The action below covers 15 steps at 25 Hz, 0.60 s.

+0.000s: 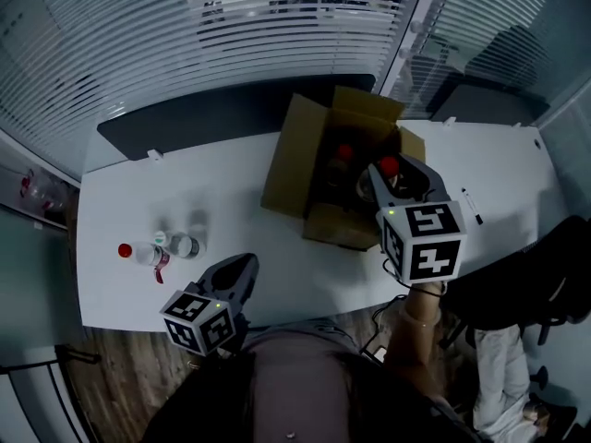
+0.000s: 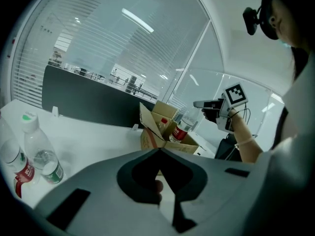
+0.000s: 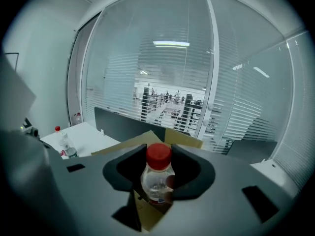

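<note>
My right gripper (image 1: 386, 175) is shut on a clear water bottle with a red cap (image 1: 389, 166), held upright over the right side of an open cardboard box (image 1: 295, 169). In the right gripper view the bottle (image 3: 157, 176) sits between the jaws with a box flap (image 3: 142, 142) behind it. A second red-capped bottle (image 1: 343, 153) stands inside the box. My left gripper (image 1: 246, 264) hovers by the table's near edge, shut and holding nothing. Its nearest things are three bottles (image 1: 159, 245) on the table's left. In the left gripper view the closest of them (image 2: 42, 154) is at the left.
The white table (image 1: 231, 201) is backed by a black partition (image 1: 203, 118) and window blinds. A pen (image 1: 471, 206) lies at the right of the table. A black office chair (image 1: 545, 275) stands off the table's right corner. A person's forearm (image 2: 243, 139) carries the right gripper (image 2: 206, 104).
</note>
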{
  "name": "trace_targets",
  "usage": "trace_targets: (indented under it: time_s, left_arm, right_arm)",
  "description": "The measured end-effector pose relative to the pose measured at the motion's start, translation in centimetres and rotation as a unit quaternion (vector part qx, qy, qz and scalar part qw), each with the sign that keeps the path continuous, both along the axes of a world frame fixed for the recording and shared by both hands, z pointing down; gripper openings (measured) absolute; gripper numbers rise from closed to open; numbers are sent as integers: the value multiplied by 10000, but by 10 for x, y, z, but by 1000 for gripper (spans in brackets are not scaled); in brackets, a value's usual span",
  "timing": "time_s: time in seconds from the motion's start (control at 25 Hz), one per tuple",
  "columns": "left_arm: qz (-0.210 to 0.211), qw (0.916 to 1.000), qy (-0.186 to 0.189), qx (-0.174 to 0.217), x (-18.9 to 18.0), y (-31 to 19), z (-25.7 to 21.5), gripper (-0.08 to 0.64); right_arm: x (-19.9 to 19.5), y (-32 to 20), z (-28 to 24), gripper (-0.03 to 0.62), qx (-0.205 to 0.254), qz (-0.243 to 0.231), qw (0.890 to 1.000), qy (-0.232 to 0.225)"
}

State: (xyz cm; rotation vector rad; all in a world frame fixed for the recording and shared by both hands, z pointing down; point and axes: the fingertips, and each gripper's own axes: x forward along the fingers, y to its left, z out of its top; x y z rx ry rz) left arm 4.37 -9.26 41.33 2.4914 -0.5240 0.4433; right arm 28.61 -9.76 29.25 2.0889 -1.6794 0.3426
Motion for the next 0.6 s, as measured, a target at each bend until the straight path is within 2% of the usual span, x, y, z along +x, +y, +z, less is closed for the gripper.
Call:
trace_targets:
  time_s: [0.6]
  left_arm:
    - [-231,9997,59,90,-6,41,-5,6]
  right_arm:
    - [-45,46,-62,172,837,-768,9934,150]
